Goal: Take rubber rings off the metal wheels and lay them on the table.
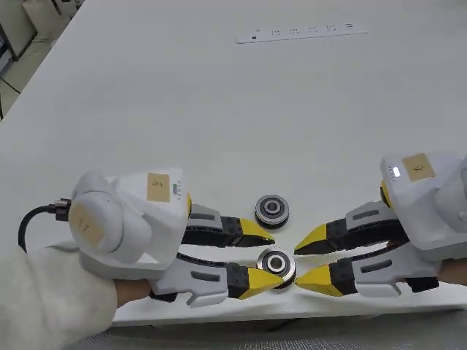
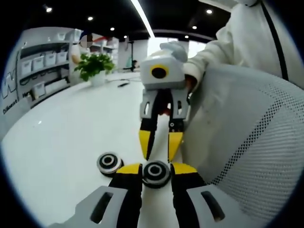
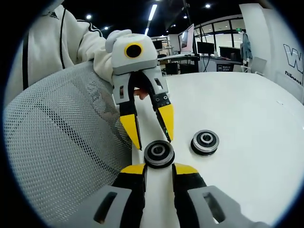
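Two metal wheels with black rubber rings lie flat near the front edge of the white table (image 1: 219, 109). The nearer wheel (image 1: 276, 266) (image 2: 156, 174) (image 3: 159, 154) sits between both grippers, which face each other. My left gripper (image 1: 276, 259) (image 2: 156, 167) (image 3: 154, 144) is open, its yellow tips on either side of this wheel; I cannot tell if they touch it. My right gripper (image 1: 295, 267) (image 3: 160, 168) (image 2: 160, 153) is open too, its tips just short of the wheel's other side. The second wheel (image 1: 272, 209) (image 2: 109, 162) (image 3: 204, 142) lies free a little farther in.
A white power strip (image 1: 300, 33) lies at the far side of the table. The table's front edge runs just under the grippers. A grey mesh chair back (image 2: 247, 133) (image 3: 57, 142) stands close behind that edge. A black cable (image 1: 29, 219) trails from the left gripper.
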